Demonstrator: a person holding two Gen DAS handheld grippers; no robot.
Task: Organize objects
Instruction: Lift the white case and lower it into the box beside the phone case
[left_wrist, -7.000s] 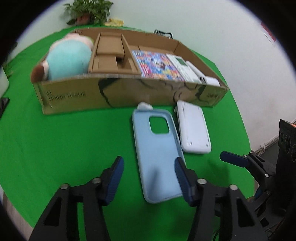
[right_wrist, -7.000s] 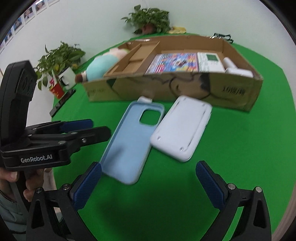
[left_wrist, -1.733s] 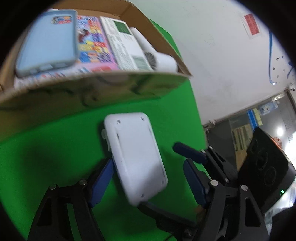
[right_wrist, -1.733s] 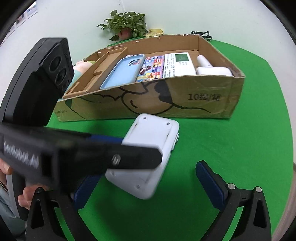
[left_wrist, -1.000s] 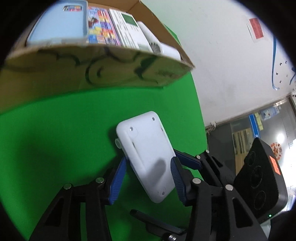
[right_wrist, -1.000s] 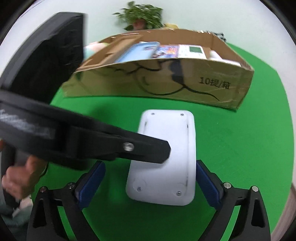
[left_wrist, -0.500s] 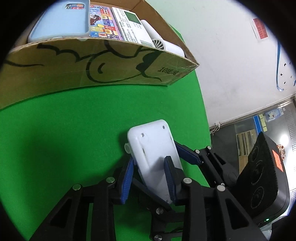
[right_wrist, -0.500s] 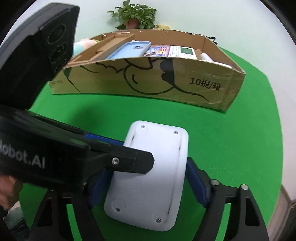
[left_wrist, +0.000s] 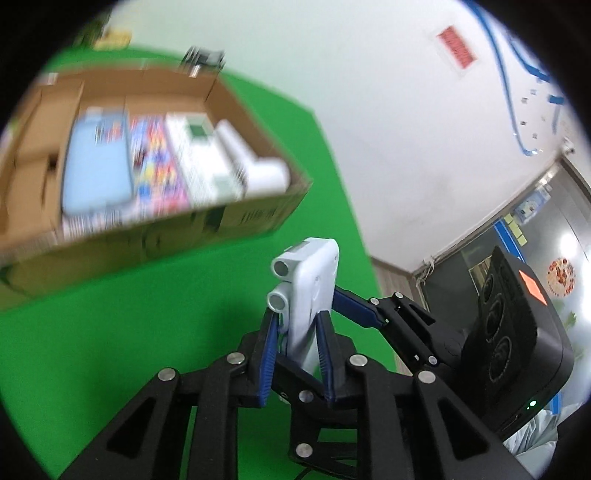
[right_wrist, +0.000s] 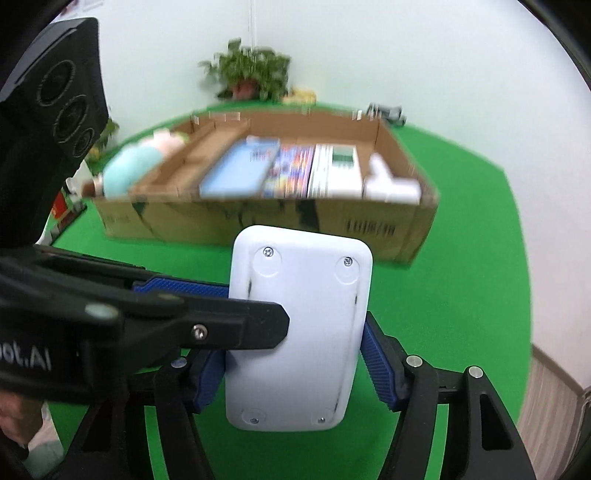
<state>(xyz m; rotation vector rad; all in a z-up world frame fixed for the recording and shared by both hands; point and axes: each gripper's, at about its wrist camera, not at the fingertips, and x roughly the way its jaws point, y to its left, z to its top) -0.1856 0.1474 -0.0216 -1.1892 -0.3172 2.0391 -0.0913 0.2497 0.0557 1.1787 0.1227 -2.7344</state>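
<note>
A flat white plastic device (right_wrist: 299, 325) with screws in its back is held up above the green table. My left gripper (left_wrist: 295, 328) is shut on its flat faces; in the left wrist view I see the white device (left_wrist: 308, 284) edge-on. My right gripper (right_wrist: 291, 365) is shut on its two long edges. The left gripper's finger (right_wrist: 207, 328) crosses in front from the left. The cardboard box (right_wrist: 406, 229) lies beyond, holding a light blue phone case (right_wrist: 240, 173).
The box (left_wrist: 240, 218) also holds a plush toy (right_wrist: 136, 162), a colourful book (right_wrist: 291, 170), a white box with a green label (right_wrist: 340, 166) and a white device (right_wrist: 391, 184). A potted plant (right_wrist: 251, 74) stands behind. The green table edge (right_wrist: 517, 332) drops off at right.
Both grippers have closed further on the white device and lifted it off the table, turning it on edge. The view has risen, so the box's inside shows more.
</note>
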